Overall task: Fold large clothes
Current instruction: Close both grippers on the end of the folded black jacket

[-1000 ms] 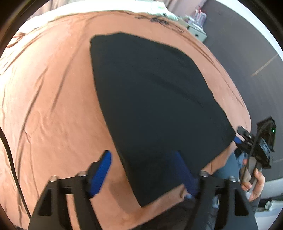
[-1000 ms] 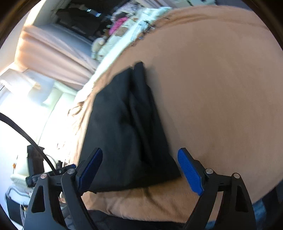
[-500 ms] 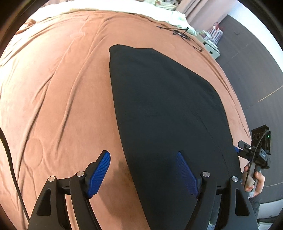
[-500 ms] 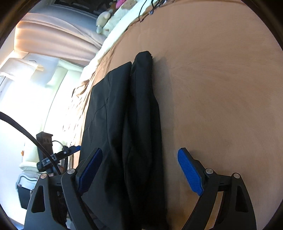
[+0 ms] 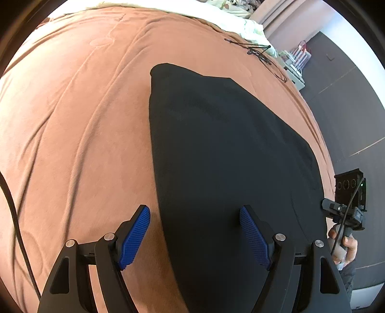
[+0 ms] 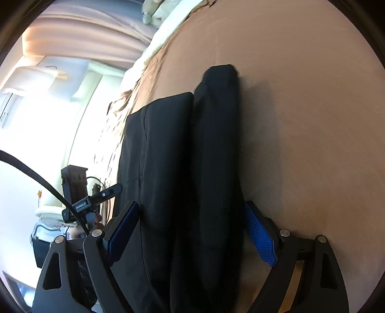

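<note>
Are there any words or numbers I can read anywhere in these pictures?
Only one, too blurred to read:
Small white print on the black body of the left gripper, seen from the right wrist camera.
None on the black folded garment or the brown bedspread.

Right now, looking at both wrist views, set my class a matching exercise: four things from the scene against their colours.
Things:
1. garment
2. bedspread
3. left gripper pads
4. pillows

Colours:
A. blue
B. pale cream
C. black
D. rust brown

Pairs: 1-C, 2-D, 3-A, 4-B
</note>
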Tool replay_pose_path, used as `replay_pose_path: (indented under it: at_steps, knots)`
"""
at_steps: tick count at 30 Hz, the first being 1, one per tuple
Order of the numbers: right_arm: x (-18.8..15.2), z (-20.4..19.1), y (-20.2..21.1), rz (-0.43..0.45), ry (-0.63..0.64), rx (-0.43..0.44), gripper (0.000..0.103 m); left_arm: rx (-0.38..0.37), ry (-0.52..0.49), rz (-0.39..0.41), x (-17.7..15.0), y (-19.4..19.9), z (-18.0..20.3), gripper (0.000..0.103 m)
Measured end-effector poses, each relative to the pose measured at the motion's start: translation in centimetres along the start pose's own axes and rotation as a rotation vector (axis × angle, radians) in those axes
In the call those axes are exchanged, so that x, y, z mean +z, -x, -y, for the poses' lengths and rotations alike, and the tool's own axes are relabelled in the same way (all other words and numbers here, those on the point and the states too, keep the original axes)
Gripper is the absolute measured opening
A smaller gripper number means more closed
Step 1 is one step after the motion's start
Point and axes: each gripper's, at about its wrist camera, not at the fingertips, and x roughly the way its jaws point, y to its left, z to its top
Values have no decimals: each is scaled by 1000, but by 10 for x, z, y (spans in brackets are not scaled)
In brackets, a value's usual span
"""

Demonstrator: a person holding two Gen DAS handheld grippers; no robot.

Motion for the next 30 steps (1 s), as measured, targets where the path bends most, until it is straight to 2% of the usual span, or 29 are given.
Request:
replay_pose_path:
  at_steps: [4, 5, 7, 8, 9, 10, 12, 15, 21, 30]
  knots:
    - [17, -1, -15, -16, 21, 0, 86, -16, 5, 9, 9, -9, 0, 78]
    - [17, 0, -15, -18, 27, -8, 82, -20, 7, 11, 12, -12, 0, 78]
    - [20, -4, -19, -18, 49, -40, 63, -17, 11, 9, 14, -14, 0, 77]
    - [20, -5, -21, -22, 51, -44, 51, -9, 11, 7, 14, -15, 1, 74]
    - [20, -6, -22, -22, 53, -51, 42, -3, 6, 4, 15, -14, 3, 70]
    - [18, -10, -20, -15, 62, -58, 38, -2, 0, 5, 15, -14, 4, 67]
    - [10, -22, -12, 16, 103, -75, 26, 5, -7, 13, 17, -10, 7, 53]
    - [4, -46, -8, 50, 142, -96, 20, 1, -4, 26, 16, 1, 8, 39]
    - [-22, -95, 14, 110, 212, -118, 16, -35, -25, 82, 12, 40, 21, 26]
    - [-84, -182, 58, 212, 351, -123, 15, -109, -40, 216, -13, 133, 35, 18]
